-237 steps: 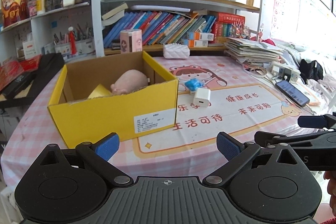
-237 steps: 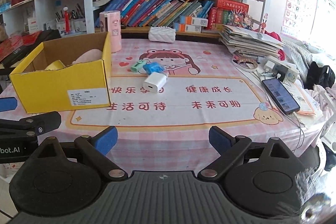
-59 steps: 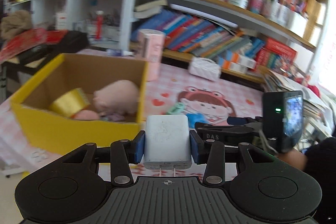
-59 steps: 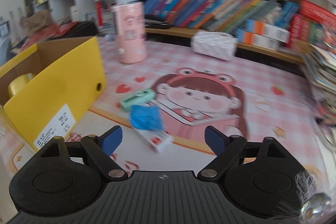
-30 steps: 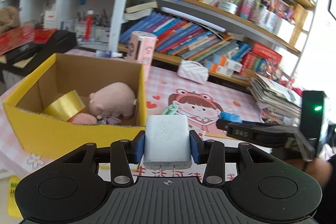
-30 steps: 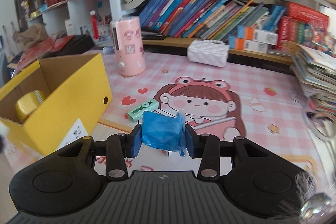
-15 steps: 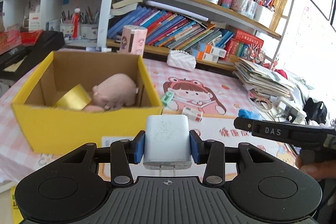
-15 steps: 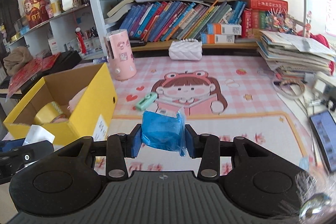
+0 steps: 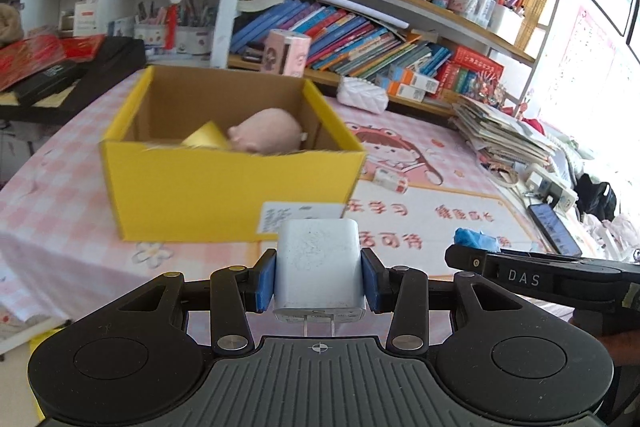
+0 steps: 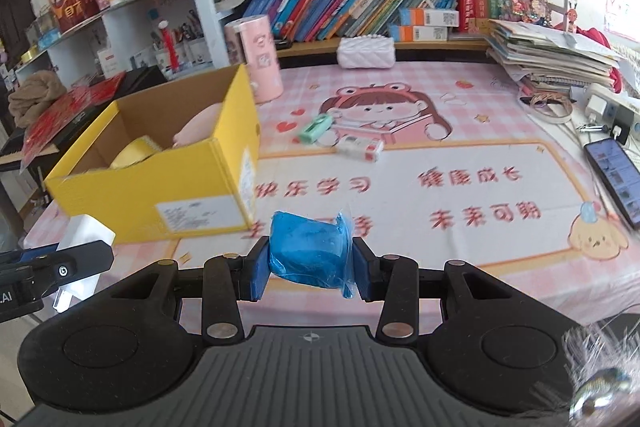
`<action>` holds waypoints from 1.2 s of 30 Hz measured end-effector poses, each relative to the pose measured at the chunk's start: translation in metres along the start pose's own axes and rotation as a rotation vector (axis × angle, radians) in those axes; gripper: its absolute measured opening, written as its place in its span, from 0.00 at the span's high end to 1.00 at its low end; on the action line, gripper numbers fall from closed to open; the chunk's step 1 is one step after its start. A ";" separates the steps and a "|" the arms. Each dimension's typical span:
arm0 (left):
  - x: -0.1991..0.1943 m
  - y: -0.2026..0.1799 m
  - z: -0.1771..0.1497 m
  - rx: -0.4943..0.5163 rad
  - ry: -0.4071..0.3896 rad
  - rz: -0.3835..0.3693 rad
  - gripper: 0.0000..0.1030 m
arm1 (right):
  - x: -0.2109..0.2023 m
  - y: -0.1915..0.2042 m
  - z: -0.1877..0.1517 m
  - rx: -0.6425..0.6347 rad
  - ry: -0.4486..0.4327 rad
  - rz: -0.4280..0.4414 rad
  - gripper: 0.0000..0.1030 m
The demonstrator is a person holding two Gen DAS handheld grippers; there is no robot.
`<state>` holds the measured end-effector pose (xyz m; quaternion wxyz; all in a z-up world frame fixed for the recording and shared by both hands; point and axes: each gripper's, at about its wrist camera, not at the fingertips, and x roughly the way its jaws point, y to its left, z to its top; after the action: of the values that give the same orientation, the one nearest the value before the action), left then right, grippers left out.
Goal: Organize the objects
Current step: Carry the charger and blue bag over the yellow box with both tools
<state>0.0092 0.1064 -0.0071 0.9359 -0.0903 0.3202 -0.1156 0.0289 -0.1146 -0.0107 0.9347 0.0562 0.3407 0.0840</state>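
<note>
My left gripper (image 9: pixel 319 279) is shut on a white charger plug (image 9: pixel 319 263), held above the table in front of the yellow cardboard box (image 9: pixel 224 187). The box holds a pink plush pig (image 9: pixel 266 129) and a yellow tape roll (image 9: pixel 204 139). My right gripper (image 10: pixel 308 267) is shut on a blue wrapped packet (image 10: pixel 310 251), held above the table to the right of the box (image 10: pixel 160 187). The right gripper and its packet (image 9: pixel 476 237) show at the right of the left wrist view. The charger (image 10: pixel 82 241) shows at the left of the right wrist view.
A green item (image 10: pixel 316 129) and a small white box (image 10: pixel 360 149) lie on the pink mat (image 10: pixel 440 195). A pink cylinder (image 10: pixel 256 57), a white purse (image 10: pixel 366 53), a paper stack (image 10: pixel 552 59), a phone (image 10: pixel 614 163) and a power strip (image 10: pixel 608 111) ring the table. Bookshelves stand behind.
Both grippers have pulled back toward the table's near edge and lower, each still holding its object. The box now looms closer in the left wrist view.
</note>
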 end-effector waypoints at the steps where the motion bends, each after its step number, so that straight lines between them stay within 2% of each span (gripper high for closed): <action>1: -0.003 0.004 -0.002 -0.004 0.000 0.005 0.60 | 0.000 0.006 -0.003 -0.006 0.005 0.007 0.62; 11: -0.023 0.031 -0.012 -0.032 0.001 0.025 0.60 | -0.003 0.046 -0.020 -0.053 0.032 0.052 0.62; 36: -0.031 0.052 -0.006 -0.045 -0.038 0.013 0.60 | -0.001 0.072 -0.013 -0.093 0.022 0.056 0.62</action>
<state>-0.0098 0.1639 -0.0064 0.9403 -0.1115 0.3053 -0.1007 0.0108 -0.0432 -0.0081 0.9298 0.0213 0.3451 0.1262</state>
